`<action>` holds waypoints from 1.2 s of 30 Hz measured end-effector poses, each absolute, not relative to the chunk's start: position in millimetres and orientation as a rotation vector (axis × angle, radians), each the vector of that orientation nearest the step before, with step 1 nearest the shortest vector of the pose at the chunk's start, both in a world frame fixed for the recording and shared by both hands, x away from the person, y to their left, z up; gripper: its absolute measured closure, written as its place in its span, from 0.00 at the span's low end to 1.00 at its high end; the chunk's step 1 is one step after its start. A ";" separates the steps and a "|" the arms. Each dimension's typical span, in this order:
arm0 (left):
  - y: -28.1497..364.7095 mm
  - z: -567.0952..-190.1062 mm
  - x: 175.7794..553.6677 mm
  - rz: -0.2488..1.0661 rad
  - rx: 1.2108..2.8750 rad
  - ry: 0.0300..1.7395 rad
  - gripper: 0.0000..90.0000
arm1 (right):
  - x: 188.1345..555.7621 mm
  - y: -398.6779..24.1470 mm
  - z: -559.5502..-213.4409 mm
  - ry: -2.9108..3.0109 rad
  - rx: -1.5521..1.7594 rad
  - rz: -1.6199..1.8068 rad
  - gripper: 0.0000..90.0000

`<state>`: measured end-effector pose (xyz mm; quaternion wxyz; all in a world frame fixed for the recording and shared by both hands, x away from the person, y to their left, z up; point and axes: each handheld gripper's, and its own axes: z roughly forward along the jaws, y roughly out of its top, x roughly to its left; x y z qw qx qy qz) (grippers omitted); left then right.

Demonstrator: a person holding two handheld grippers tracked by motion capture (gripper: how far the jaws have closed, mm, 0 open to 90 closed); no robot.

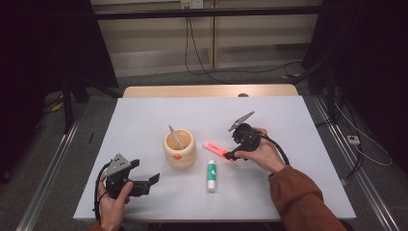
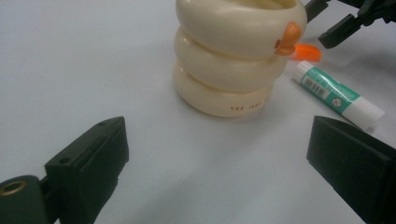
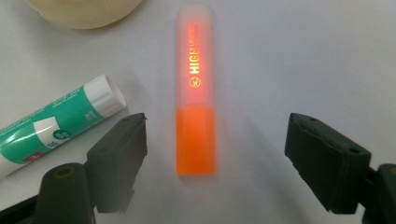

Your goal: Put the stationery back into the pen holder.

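My right tongs (image 3: 210,154) wide apart over orange marker (image 3: 196,93) on desk (image 1: 144,120), lined up for grab; left tongs (image 2: 215,158) wide apart, waiting near.

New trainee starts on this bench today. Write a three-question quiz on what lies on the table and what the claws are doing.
1. True or false: the right claw is already clamped on the orange highlighter.
2. What lies on the table beside the highlighter? A) scissors B) a glue stick C) a ruler
3. Fill in: the pen stands in the cream ____.

Key
1. False: the highlighter lies between its open jaws, with gaps on both sides.
2. B: the green and white glue stick.
3. Cup: the cream ringed cup in front of the open left claw.
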<state>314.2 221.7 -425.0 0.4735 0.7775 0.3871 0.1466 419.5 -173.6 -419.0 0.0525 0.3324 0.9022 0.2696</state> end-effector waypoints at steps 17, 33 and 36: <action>220.4 -425.4 314.3 0.357 1.911 0.939 0.06 | 427.8 -148.5 -429.6 2.835 0.942 0.631 0.52; 221.3 -424.6 313.8 0.369 1.907 0.941 0.06 | 430.3 -140.7 -430.5 2.865 0.905 0.571 0.73; 220.6 -424.4 313.6 0.370 1.906 0.941 0.06 | 431.6 -141.7 -430.6 2.863 0.921 0.575 0.75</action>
